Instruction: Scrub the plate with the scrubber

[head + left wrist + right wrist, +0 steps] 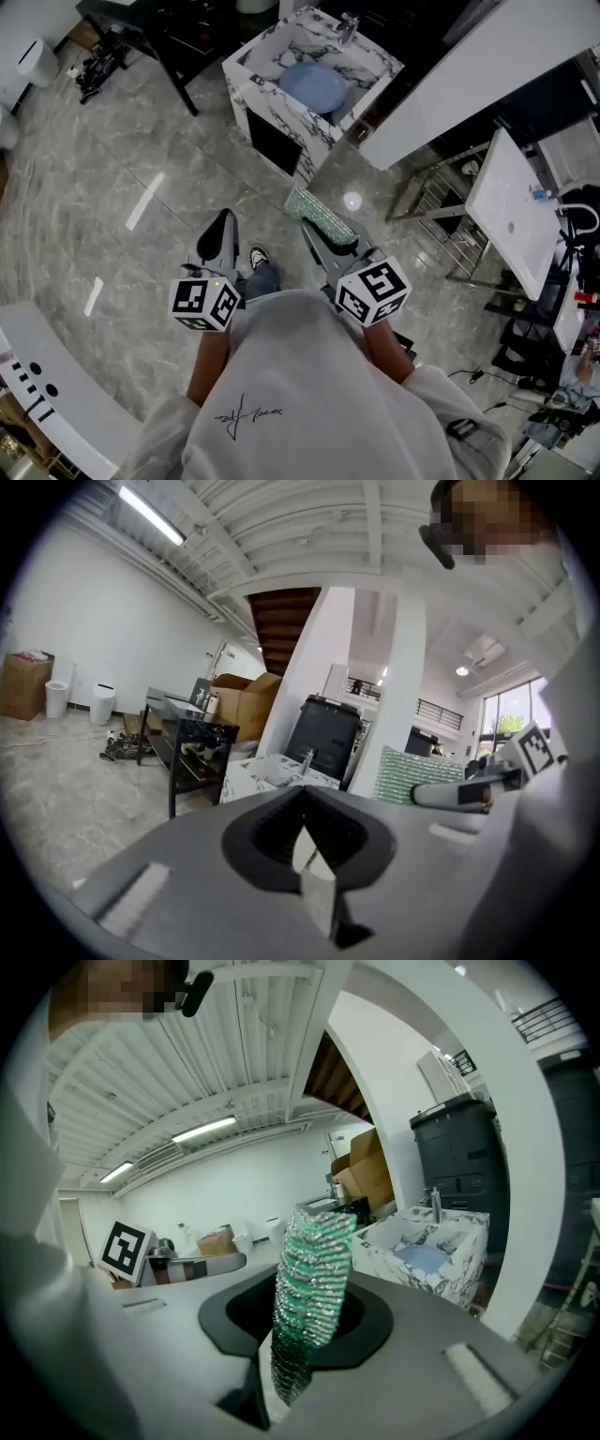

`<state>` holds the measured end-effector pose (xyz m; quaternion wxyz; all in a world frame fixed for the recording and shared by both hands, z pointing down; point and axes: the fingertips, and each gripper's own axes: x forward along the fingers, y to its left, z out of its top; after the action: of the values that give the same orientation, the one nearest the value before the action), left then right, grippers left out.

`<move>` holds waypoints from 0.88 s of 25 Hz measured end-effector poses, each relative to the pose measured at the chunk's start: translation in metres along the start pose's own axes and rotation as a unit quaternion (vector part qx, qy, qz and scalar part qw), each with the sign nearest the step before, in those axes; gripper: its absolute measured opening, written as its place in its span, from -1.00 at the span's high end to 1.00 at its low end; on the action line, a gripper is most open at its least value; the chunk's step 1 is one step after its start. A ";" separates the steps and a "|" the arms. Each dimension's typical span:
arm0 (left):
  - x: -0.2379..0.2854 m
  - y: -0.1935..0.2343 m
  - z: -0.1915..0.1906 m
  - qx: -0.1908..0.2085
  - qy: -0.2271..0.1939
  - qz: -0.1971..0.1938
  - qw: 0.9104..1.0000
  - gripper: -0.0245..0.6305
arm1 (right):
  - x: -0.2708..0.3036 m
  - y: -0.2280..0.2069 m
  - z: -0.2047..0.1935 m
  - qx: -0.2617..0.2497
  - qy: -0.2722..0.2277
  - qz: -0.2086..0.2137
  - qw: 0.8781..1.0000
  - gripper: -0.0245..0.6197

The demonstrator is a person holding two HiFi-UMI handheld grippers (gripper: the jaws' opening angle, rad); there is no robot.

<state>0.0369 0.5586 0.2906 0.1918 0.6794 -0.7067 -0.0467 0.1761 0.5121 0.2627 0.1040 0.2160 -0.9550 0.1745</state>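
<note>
A pale blue plate [313, 86] lies in the marble sink [246, 58] far ahead of me; it shows small in the right gripper view too, as the plate [427, 1258] in the sink [459, 1218]. My right gripper [322, 221] is shut on a green-and-silver mesh scrubber [320, 217], which stands upright between its jaws as the scrubber [309, 1290]. My left gripper [221, 232] is shut with nothing in it, its jaws pressed together in the left gripper view [307, 857]. Both grippers hang close to the person's chest, well short of the sink.
A faucet [348, 26] stands at the sink's back. A white column [487, 56] runs to the right of it, with a metal rack [441, 202] and a white basin [511, 211] beyond. A black table [155, 33] stands left of the sink. A white counter [47, 375] curves at lower left.
</note>
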 end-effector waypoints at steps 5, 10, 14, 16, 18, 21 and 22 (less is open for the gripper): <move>0.023 0.036 0.017 -0.001 -0.001 -0.023 1.000 0.85 | 0.036 -0.013 0.021 0.022 -0.017 -0.041 0.999 0.71; 0.044 0.052 0.014 -0.015 0.014 -0.044 0.999 0.85 | 0.043 -0.028 0.024 0.032 -0.026 -0.077 0.996 0.71; 0.066 0.051 0.008 -0.020 0.030 -0.064 0.997 0.85 | 0.048 -0.045 0.024 0.047 -0.031 -0.092 0.994 0.71; 0.080 0.049 0.010 -0.020 0.036 -0.073 0.996 0.85 | 0.052 -0.054 0.027 0.052 -0.035 -0.096 0.993 0.71; 0.095 0.046 0.012 -0.016 0.040 -0.078 0.996 0.84 | 0.057 -0.067 0.030 0.054 -0.037 -0.098 0.993 0.71; 0.126 0.040 0.016 -0.008 0.044 -0.081 0.996 0.84 | 0.063 -0.094 0.039 0.061 -0.044 -0.102 0.992 0.71; 0.137 0.036 0.018 -0.005 0.045 -0.082 0.996 0.85 | 0.064 -0.105 0.043 0.063 -0.048 -0.104 0.991 0.71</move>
<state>-0.0036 0.4240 0.3144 0.2224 0.7354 -0.6391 -0.0356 0.1612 0.3827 0.2714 0.0615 0.3288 -0.9183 0.2117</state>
